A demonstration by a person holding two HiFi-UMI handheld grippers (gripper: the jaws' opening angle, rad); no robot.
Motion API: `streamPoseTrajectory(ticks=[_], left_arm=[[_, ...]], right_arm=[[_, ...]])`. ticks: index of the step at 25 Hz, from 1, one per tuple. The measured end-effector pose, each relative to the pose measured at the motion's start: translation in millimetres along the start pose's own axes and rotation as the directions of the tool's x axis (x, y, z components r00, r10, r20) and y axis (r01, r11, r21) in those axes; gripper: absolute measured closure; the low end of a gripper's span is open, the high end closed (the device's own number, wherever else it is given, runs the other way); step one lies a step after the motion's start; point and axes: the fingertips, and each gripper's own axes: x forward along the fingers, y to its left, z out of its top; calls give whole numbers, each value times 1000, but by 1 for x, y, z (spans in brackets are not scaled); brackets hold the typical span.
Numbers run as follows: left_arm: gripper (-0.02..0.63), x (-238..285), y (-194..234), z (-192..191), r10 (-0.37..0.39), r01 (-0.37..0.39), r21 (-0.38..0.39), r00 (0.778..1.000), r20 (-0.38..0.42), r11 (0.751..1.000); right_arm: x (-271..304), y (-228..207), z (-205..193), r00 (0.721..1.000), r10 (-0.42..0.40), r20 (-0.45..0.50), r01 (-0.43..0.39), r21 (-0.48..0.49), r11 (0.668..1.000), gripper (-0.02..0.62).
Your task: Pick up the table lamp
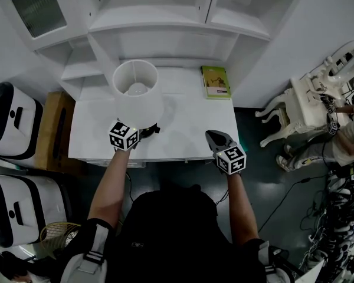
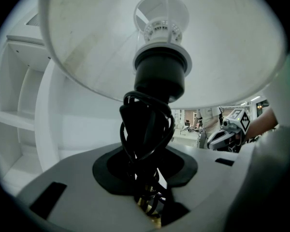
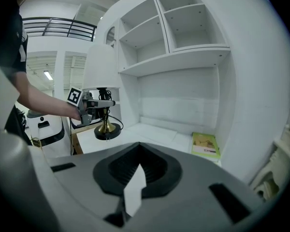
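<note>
The table lamp has a white drum shade [image 1: 138, 96] over a black socket [image 2: 159, 76] and a brass stem on a round black base [image 3: 107, 131]. Its black cord is wound round the stem. My left gripper [image 1: 146, 130] is shut on the stem just under the shade [image 3: 101, 66], and the base hangs a little above the white desk [image 1: 189, 128]. In the left gripper view, the stem and cord fill the space between the jaws of my left gripper [image 2: 150, 197]. My right gripper [image 1: 214, 137] is shut and empty [image 3: 133, 187] over the desk's front right part, apart from the lamp.
A green book [image 1: 216, 81] lies at the desk's back right, against the white shelf unit [image 1: 165, 22]. White machines [image 1: 12, 122] and a wooden box [image 1: 53, 128] stand left of the desk. An ornate white chair [image 1: 307, 108] stands to the right.
</note>
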Motion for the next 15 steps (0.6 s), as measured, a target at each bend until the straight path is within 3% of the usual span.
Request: streamPoseTrajectory(ticks=[15], left_arm=[[485,-1,6,1,-30,30,21,1000,-9,999]], right_arm=[[1,3,-1,1000,-16,-18,16,6,1000,589]])
